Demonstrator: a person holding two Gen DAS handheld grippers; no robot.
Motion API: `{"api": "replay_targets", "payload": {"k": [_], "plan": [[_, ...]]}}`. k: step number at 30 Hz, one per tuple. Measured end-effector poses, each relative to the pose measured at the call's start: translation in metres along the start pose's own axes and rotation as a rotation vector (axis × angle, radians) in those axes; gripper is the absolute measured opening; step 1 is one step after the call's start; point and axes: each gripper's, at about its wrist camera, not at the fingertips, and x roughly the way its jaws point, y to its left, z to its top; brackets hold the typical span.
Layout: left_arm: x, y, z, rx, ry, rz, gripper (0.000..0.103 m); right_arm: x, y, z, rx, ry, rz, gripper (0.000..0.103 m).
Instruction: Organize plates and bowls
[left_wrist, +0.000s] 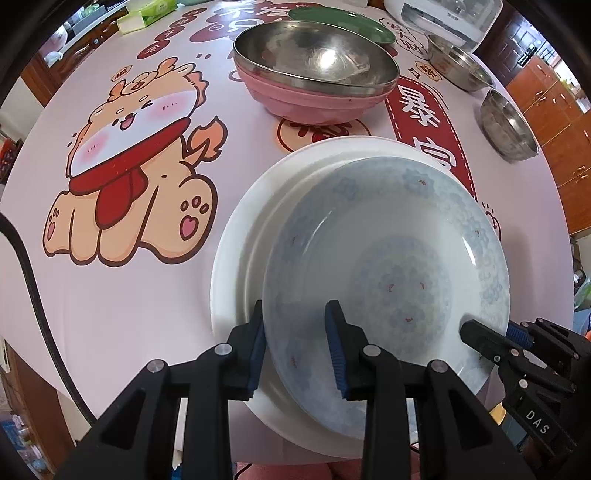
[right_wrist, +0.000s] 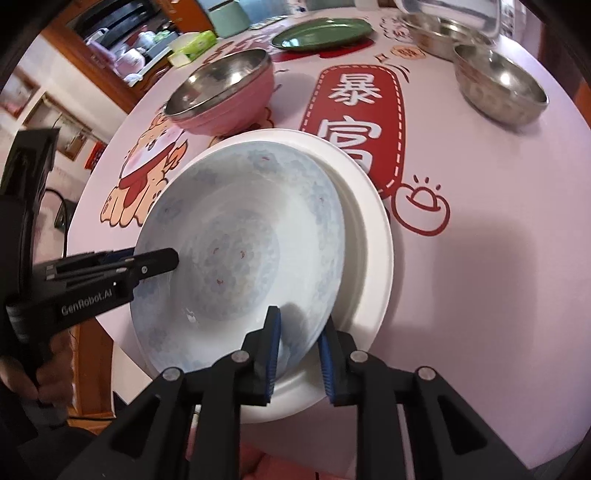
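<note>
A pale blue patterned deep plate (left_wrist: 388, 258) (right_wrist: 240, 229) rests inside a larger white plate (left_wrist: 236, 266) (right_wrist: 373, 236) near the table's front edge. My left gripper (left_wrist: 295, 347) (right_wrist: 147, 258) straddles the patterned plate's near-left rim. One pad is beside the outer wall and the other stands inside with a clear gap, so it is open. My right gripper (right_wrist: 299, 354) (left_wrist: 491, 330) straddles the opposite rim in the same way, with a gap showing, and is open too. Further back, a steel bowl (left_wrist: 314, 55) (right_wrist: 229, 74) sits nested in a pink bowl (left_wrist: 314, 99) (right_wrist: 240, 107).
A green plate (left_wrist: 332, 18) (right_wrist: 321, 33) lies at the back. Two steel bowls (left_wrist: 506, 125) (left_wrist: 461, 70) stand at the right, below a white appliance (left_wrist: 443, 18). A green tissue box (left_wrist: 147, 14) is at the far left. The round table's edge (right_wrist: 122, 332) curves close to the stacked plates.
</note>
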Motion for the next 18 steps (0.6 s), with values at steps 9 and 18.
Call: {"api": "replay_targets", "payload": {"k": [9,18], "plan": [[-0.02,0.008,-0.012,0.007,-0.038,-0.006,0.034,-0.004,0.008,0.001,-0.035,0.009,-0.022,0.028],[-0.046,0.023,-0.022,-0.02,-0.097,-0.042,0.038,-0.019,0.018,-0.001,-0.046,-0.029,-0.07,0.049]]}}
